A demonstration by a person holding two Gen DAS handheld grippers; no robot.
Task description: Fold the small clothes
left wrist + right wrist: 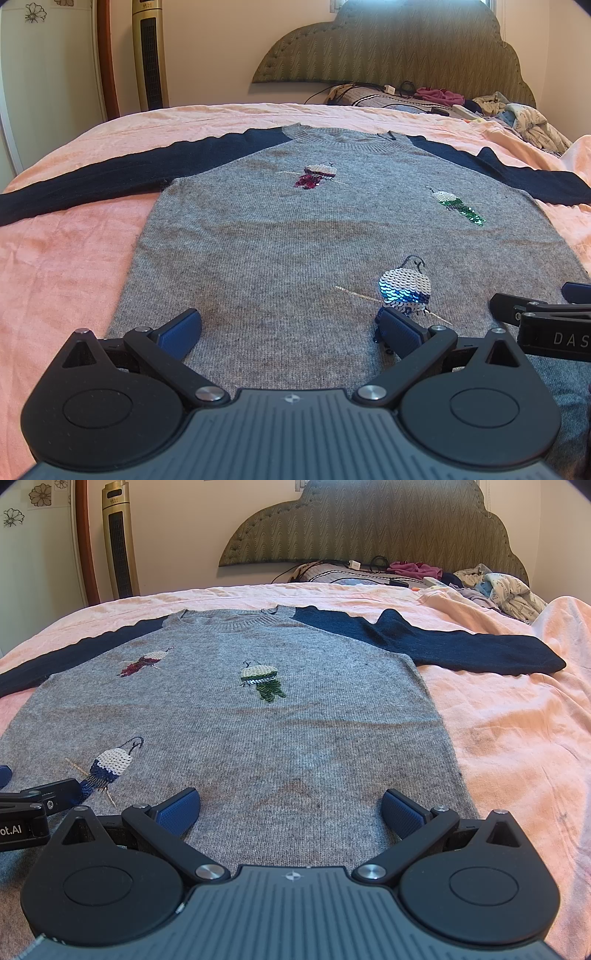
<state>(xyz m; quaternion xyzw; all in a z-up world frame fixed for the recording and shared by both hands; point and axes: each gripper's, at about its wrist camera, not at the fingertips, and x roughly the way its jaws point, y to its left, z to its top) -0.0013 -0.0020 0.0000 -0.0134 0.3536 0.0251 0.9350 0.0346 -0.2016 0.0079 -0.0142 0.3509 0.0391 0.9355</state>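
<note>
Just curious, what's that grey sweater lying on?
The grey sweater lies flat on a pink bedsheet, which shows all around it. Anything between them is covered.

The right hand-held gripper [290, 810] hangs wide apart over a flat grey sweater [258, 731].

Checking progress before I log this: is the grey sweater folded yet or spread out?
Spread out: the sweater lies flat on the pink bedspread, both navy sleeves extended sideways, no fold visible.
</note>
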